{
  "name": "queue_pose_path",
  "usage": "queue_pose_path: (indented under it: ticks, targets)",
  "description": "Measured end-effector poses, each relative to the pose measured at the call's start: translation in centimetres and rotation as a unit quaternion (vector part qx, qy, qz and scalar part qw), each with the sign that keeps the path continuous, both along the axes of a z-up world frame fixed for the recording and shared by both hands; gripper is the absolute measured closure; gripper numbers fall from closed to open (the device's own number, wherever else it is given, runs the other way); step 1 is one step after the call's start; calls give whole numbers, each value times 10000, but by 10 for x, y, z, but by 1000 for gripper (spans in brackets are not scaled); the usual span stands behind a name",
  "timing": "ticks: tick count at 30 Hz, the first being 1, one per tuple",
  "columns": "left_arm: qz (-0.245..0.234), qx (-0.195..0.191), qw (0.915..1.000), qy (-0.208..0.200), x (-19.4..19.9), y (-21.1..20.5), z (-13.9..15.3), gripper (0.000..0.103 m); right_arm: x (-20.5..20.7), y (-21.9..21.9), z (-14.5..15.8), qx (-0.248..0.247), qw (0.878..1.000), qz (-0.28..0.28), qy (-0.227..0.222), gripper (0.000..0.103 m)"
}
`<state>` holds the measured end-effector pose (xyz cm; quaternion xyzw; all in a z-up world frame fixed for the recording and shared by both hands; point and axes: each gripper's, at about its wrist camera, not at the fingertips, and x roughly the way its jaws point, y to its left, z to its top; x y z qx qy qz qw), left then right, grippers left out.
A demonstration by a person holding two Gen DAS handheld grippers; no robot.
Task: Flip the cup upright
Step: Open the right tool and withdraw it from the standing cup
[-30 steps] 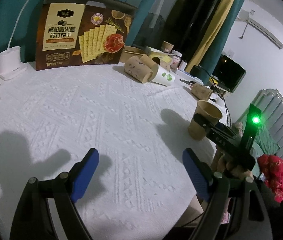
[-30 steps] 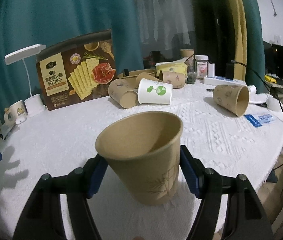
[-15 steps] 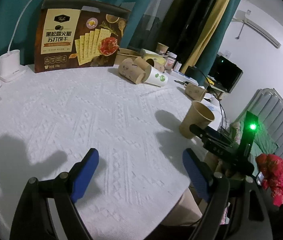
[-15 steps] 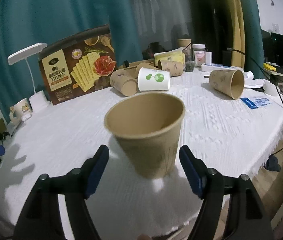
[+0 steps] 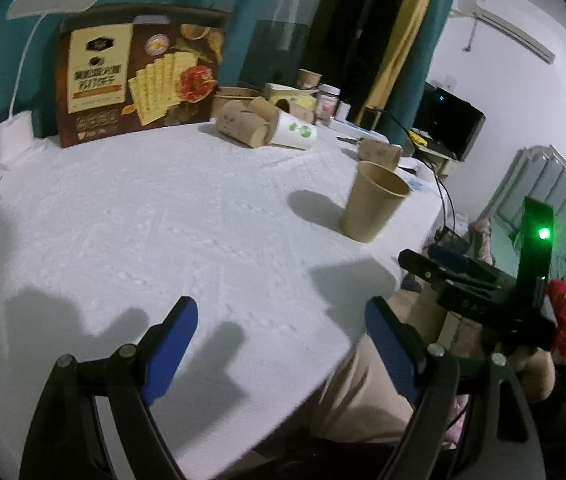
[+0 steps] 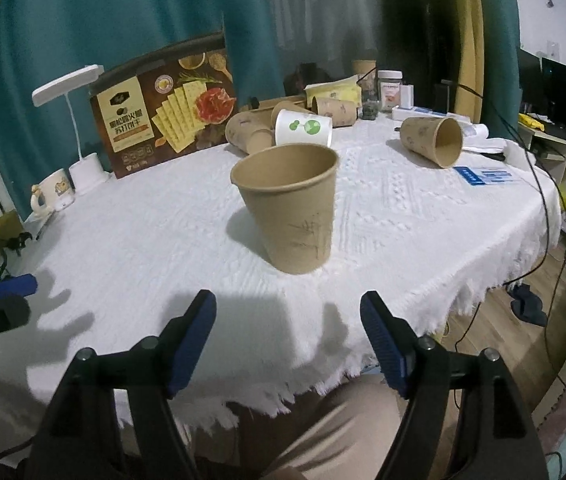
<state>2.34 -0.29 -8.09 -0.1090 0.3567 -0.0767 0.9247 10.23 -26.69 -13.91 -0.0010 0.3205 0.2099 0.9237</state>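
Pulled back from the brown paper cup [image 6: 289,208] since a second ago: right gripper [image 6: 287,340], jaws just opening, now clear of it with nothing between them. Cup upright, mouth up, on the white tablecloth [image 6: 163,240] near the table's front edge. Left gripper [image 5: 281,344] wide and empty over the near-left edge.

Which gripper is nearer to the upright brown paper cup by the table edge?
The right gripper: it is open just short of the brown paper cup, which stands directly ahead of it. The left gripper, also open, is farther off, with the cup ahead to its right.
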Motion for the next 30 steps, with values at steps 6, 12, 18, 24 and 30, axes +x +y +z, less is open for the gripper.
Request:
queue_pose_path:
  ticks: [6,12,18,24,30]
  targets:
    - [-188,201,9995,-143,-7,-29,9,17,-14,-25,17,55,9998,-155,70,31]
    - [-316,416,9977,-432,-6,-47,28,17,-24,-48,38,153,9992,-366,85,31]
    - [-413,624,9945,-727,-1,-61,54,17,-34,-63,63,172,9985,-506,-90,31]
    - [-452,885,9880,-1186,-6,-70,84,17,-43,-71,93,93,9973,-629,-359,30]
    - [-577,903,9799,-1680,-13,-71,118,14,-56,-77,132,72,9945,-705,-770,26]
